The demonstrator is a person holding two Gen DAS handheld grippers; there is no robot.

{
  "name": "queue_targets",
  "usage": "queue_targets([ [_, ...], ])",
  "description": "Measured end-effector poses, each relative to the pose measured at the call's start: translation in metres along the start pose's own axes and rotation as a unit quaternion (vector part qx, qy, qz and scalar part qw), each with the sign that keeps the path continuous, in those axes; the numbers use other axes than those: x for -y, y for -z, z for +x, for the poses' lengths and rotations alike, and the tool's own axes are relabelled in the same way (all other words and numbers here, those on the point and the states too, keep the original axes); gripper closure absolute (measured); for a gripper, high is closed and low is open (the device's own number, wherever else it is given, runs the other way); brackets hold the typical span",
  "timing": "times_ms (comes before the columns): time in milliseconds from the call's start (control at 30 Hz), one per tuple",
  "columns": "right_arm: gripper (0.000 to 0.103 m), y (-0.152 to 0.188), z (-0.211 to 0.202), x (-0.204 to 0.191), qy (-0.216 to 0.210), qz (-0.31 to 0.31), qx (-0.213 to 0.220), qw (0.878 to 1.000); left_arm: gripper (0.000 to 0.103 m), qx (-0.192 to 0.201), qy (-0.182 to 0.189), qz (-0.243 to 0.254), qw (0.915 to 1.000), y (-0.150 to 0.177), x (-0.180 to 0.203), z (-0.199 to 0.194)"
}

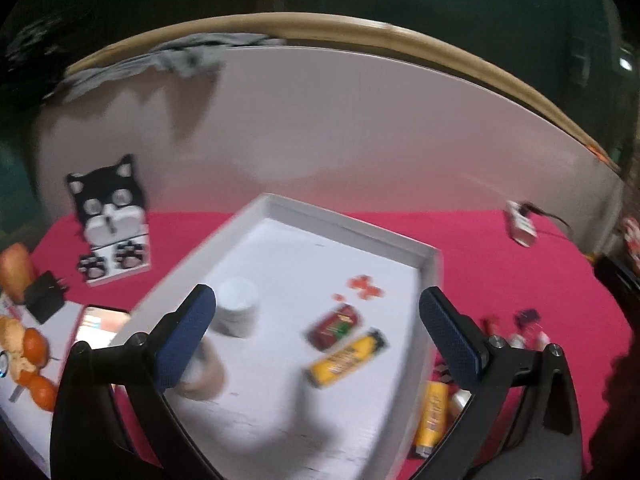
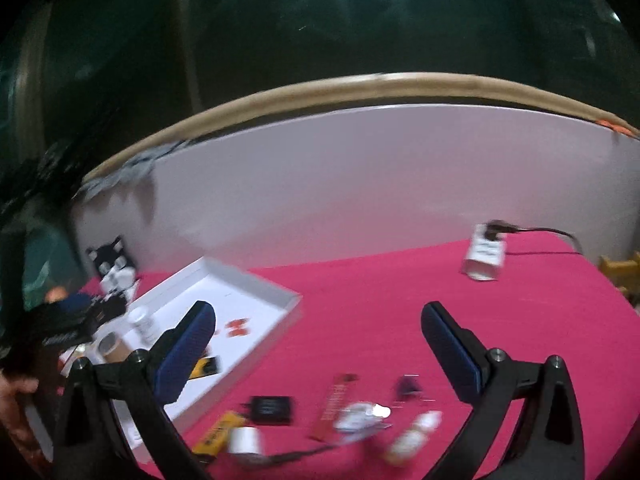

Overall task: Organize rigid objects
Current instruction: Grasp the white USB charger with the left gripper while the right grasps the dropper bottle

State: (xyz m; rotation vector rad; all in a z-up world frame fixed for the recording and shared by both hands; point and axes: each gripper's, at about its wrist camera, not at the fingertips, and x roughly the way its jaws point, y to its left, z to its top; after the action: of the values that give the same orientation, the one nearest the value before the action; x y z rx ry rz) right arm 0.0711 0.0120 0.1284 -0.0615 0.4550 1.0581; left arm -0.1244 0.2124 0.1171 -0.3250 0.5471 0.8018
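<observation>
A white tray (image 1: 352,220) lies on the pink cloth. In it are a white jar (image 1: 238,312), a brown tape roll (image 1: 208,376), a red packet (image 1: 335,326) and a yellow tube (image 1: 346,360). My left gripper (image 1: 318,336) is open and empty above the tray. My right gripper (image 2: 318,354) is open and empty above the cloth, right of the tray (image 2: 280,300). Below it lie a black box (image 2: 272,408), a red stick (image 2: 334,404), a small white bottle (image 2: 412,434), a yellow tube (image 2: 218,436) and a white cap (image 2: 246,440).
A black-and-white cat-shaped holder (image 1: 112,220) stands at the back left. A white adapter with a cable (image 2: 484,256) lies at the back right. A white board (image 1: 360,128) walls the back. Food toys (image 1: 28,356) and a black plug (image 1: 44,296) sit at the left.
</observation>
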Motion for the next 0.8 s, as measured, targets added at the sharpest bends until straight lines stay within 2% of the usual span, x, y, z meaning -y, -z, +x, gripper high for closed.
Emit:
queue_targets([
  [67,0.0,0.006,-0.004,0.023,0.024,0.014,-0.006,1.0,0.0,-0.009,0.031,0.019,0.9993,0.005,0.017,-0.001],
  [167,0.0,0.017,-0.002,0.046,0.041,0.035,-0.026,0.998,0.0,-0.043,0.07,0.046,0.9955,0.018,0.043,0.001],
  [267,0.0,0.033,0.002,0.065,0.064,0.032,-0.058,0.996,0.0,-0.073,0.113,0.073,0.9882,0.036,0.07,0.001],
  [333,0.0,0.045,0.01,0.069,0.059,0.014,-0.092,0.994,0.0,-0.085,0.137,0.1,0.9819,0.05,0.088,0.0],
  [467,0.0,0.065,0.023,0.06,0.021,-0.047,-0.15,0.987,0.0,-0.102,0.145,0.164,0.9705,0.073,0.116,0.006],
  [533,0.0,0.074,0.035,0.052,0.003,-0.077,-0.175,0.981,0.0,-0.117,0.148,0.165,0.968,0.078,0.118,0.014],
  [667,0.002,0.078,0.056,0.044,0.005,-0.096,-0.2,0.975,0.001,-0.131,0.139,0.149,0.9702,0.079,0.114,0.022],
  [700,0.005,0.078,0.059,0.041,0.003,-0.098,-0.203,0.974,0.002,-0.132,0.136,0.148,0.9707,0.079,0.113,0.023],
  [733,0.016,0.08,0.062,0.039,0.005,-0.101,-0.207,0.973,0.003,-0.134,0.133,0.147,0.9709,0.081,0.114,0.023],
  [767,0.032,0.082,0.066,0.037,0.008,-0.107,-0.215,0.971,0.003,-0.136,0.131,0.149,0.9708,0.081,0.114,0.024],
  [800,0.041,0.084,0.072,0.035,0.011,-0.113,-0.229,0.967,0.003,-0.137,0.128,0.153,0.9704,0.082,0.115,0.025],
])
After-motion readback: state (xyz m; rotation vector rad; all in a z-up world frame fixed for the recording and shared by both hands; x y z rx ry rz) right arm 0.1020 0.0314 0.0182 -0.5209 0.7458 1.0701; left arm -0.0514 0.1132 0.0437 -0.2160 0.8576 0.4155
